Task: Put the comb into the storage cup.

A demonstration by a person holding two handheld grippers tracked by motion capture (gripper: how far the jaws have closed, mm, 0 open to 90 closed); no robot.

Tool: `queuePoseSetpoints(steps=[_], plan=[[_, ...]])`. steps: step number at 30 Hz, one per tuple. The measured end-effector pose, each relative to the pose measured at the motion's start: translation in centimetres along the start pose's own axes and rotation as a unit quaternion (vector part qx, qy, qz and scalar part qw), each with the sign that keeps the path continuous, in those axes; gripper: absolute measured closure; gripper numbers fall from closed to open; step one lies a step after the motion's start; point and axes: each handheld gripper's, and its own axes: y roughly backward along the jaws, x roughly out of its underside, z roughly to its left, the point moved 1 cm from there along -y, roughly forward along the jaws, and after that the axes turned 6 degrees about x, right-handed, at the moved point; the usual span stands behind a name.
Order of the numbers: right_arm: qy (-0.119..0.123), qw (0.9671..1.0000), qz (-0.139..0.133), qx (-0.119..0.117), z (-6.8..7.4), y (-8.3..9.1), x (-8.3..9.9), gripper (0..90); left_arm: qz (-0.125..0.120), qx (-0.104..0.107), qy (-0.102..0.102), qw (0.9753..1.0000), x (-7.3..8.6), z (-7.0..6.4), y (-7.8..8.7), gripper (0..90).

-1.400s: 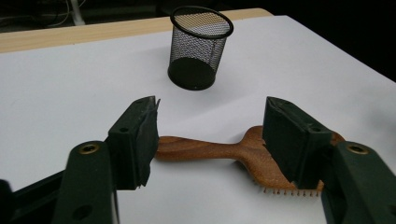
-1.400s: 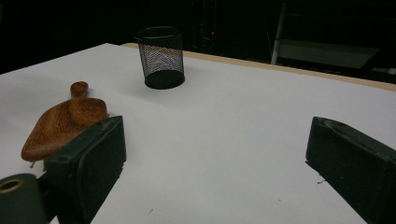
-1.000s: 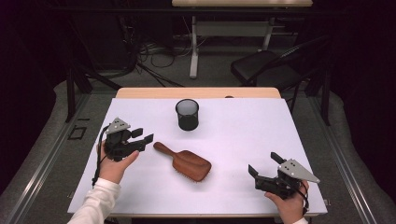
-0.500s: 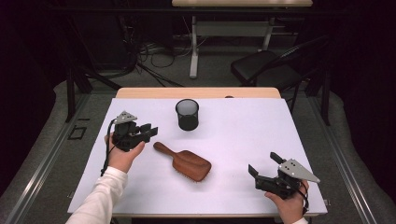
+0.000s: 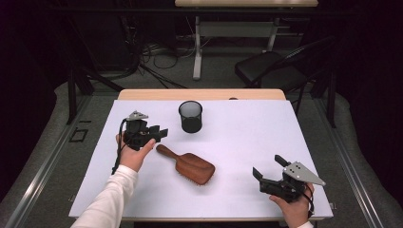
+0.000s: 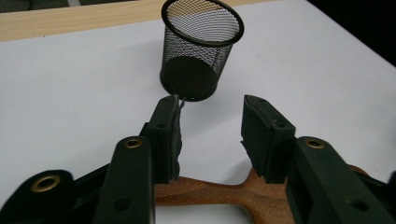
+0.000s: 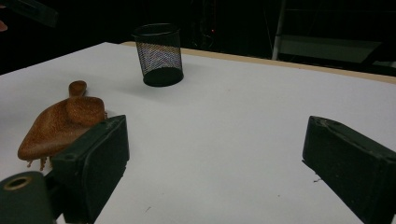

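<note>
A wooden hairbrush [image 5: 190, 165] lies bristles down in the middle of the white table, its handle pointing back left. A black mesh cup [image 5: 190, 116] stands upright behind it. My left gripper [image 5: 160, 133] is open, just above the end of the brush handle, jaws pointing toward the cup. In the left gripper view the handle [image 6: 219, 193] crosses under the open left gripper [image 6: 211, 116], and the cup [image 6: 201, 51] stands ahead. My right gripper [image 5: 267, 166] rests open near the front right edge, holding nothing. The right gripper [image 7: 215, 154] view shows the brush [image 7: 65, 121] left and the cup [image 7: 159, 53] farther off.
A white sheet [image 5: 256, 128] covers the table, with a wooden strip [image 5: 199, 94] bare at the far edge. A dark chair [image 5: 271, 66] and a desk frame [image 5: 197, 47] stand on the floor beyond the table.
My left gripper has moved right and away from the person, from the table's left side to over the brush handle. The right gripper, brush and cup have not moved.
</note>
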Motion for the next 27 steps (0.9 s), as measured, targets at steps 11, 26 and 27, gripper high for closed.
queuePoseSetpoints(steps=[11,26,27], plan=[[0.002,1.0000,-0.002,-0.001,-0.1,0.0,0.0,7.0,0.033,-0.011,-0.029,0.9990,0.0,-0.2,-1.8,68.7],[-0.001,1.0000,0.003,-0.004,0.0,-0.1,0.0,7.0,0.074,-0.030,-0.035,0.9962,0.3,-0.3,-4.1,88.4],[-0.001,1.0000,0.003,-0.004,0.0,-0.1,0.0,7.0,0.080,-0.031,-0.038,0.9956,0.3,-0.3,-4.2,89.2]])
